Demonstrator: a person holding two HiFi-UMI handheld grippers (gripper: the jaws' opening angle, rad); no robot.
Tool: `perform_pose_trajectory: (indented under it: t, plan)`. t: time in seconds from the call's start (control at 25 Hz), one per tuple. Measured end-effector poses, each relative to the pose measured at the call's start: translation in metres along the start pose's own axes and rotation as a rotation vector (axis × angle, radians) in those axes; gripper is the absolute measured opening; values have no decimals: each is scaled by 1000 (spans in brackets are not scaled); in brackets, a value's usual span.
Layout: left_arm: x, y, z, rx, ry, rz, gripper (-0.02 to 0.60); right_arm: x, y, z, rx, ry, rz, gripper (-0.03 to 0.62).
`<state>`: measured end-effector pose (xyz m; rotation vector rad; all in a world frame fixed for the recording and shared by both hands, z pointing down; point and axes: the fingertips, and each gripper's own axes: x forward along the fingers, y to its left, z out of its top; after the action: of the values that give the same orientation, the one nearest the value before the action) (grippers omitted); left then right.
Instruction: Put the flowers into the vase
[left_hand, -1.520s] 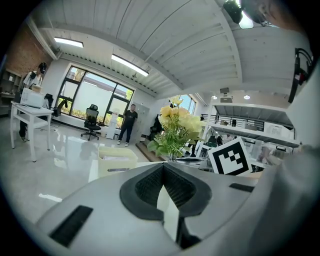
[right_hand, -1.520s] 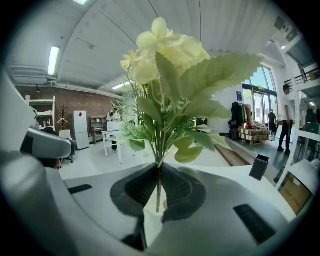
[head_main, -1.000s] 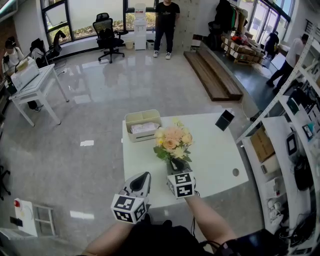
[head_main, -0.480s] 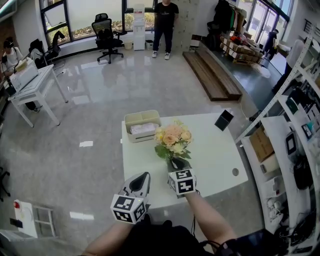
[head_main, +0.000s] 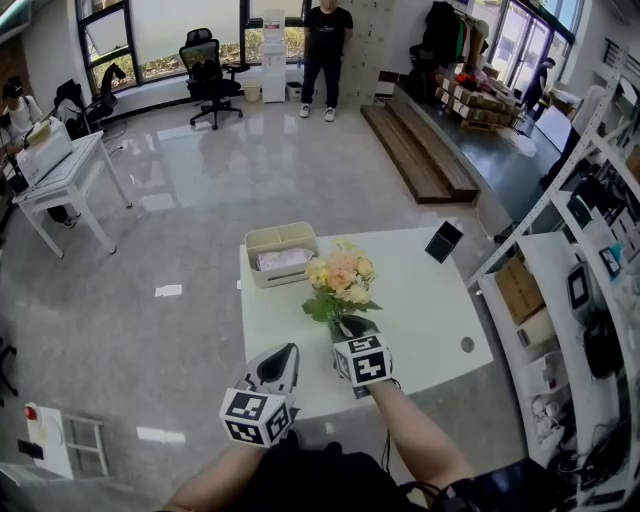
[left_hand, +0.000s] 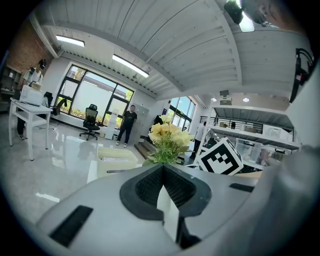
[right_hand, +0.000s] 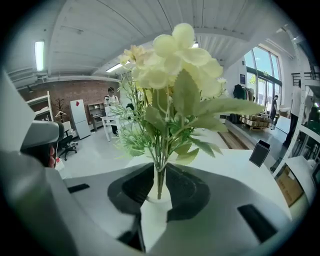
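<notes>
**Q:** Jaws on the right gripper (right_hand: 160, 174), what state?

**A:** Released. They have just been opening, and the stems of the flowers (right_hand: 175, 65) stand between them unpressed, down in the white vase (right_hand: 152, 196) toward the near side of the surface (head_main: 420, 300). The left gripper (left_hand: 163, 170) is clenched on nothing, near left.

**Q:** What could go wrong?

**A:** I'd judge that backing out crooked could catch a pad on a leaf or stem. That would drag the bunch up or tip the vase.

**Q:** Room to move?

**A:** The beige box (head_main: 282, 252) sits just far-left of the blooms. The dark stand (head_main: 443, 241) is well apart, far right. The right side is bare, and the near edge is open for pulling straight back.
</notes>
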<state>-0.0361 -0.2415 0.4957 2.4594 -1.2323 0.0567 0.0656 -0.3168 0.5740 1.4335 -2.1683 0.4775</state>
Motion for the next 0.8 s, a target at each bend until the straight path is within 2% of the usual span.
perform_pose_trajectory:
  t: [0.48, 0.8]
  plan:
    - [7, -2, 2, 4, -3, -7, 5, -9, 1, -4, -4, 40, 16, 92]
    - [15, -11, 1, 20, 10, -25, 5, -32, 5, -1, 18, -5, 31, 91]
